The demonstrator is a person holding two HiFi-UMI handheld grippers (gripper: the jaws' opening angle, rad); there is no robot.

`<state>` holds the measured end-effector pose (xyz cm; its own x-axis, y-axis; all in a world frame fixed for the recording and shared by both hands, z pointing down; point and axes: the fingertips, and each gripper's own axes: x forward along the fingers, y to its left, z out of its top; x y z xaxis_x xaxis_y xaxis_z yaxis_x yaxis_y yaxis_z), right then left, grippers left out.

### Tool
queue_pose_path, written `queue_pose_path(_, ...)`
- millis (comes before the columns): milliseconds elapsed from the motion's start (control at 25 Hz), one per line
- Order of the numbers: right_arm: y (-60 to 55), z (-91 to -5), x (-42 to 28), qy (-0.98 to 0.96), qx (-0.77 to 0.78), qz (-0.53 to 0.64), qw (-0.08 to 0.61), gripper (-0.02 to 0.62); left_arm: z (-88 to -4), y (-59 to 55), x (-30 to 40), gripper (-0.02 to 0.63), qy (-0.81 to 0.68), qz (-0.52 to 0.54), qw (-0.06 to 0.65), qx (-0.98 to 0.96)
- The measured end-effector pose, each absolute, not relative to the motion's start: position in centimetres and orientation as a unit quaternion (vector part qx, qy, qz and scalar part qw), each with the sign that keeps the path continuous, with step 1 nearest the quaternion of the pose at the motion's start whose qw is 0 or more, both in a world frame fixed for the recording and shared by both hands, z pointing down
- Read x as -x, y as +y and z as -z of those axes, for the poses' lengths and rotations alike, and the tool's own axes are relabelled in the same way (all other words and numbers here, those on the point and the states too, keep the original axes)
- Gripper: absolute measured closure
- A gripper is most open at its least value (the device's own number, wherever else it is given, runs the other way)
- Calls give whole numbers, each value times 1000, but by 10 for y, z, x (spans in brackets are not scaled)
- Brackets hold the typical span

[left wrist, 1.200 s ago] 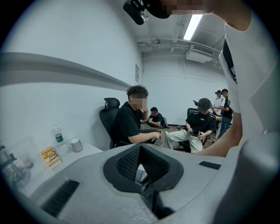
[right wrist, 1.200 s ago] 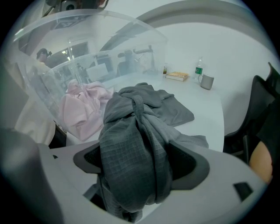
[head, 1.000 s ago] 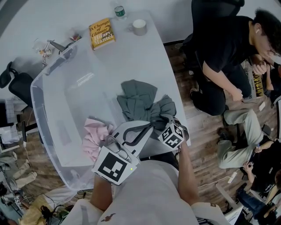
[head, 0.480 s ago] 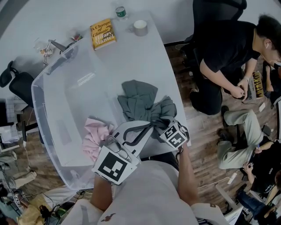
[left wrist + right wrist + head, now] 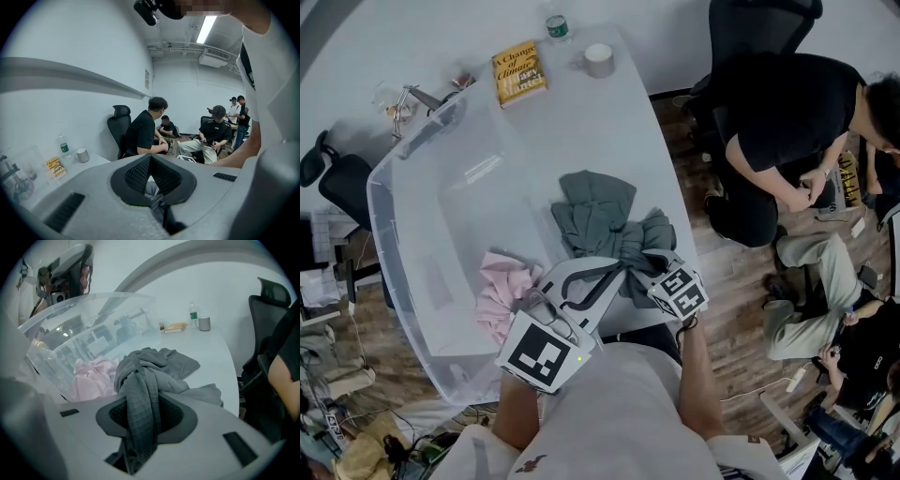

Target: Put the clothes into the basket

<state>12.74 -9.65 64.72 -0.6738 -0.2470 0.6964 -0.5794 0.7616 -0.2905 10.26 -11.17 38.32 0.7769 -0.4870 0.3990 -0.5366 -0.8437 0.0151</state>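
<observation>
Noted on the white, smooth tabletop: grey garment, waffle-knit, crumpled into soft folds, lying just beside the right wall of the basket and outside it. Basket recorded as a large tub of clear, glossy plastic with rounded corners. Inside, at the near right corner: pink garment, thin, wrinkled, bunched in a heap.

Found right tongs clamped on a twisted rope of the grey fabric. Seen closing just now, with the cloth running up between the dark ribbed pads and out to the heap. Pitched downward over the near edge of the garment, marker cube uppermost in the head view, bare forearm behind.

Found left tongs drawn together on a thin fold of the same grey cloth, visible in the narrow gap. Held shallow, near level, angled across the basket's near corner toward the right tongs, tips close beside them. White moulded shells on both, matt finish.

At the far end of the tabletop, well apart from the clothing: yellow-covered book, grey cylindrical mug, green-labelled bottle.
</observation>
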Motion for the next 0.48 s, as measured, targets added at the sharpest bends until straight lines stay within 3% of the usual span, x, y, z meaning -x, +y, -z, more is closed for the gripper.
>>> queue_pose_path(480,-101,-622,-127,-889,-255,-284,254,488,-381,-108,-100,600,-273,-190,61,-941)
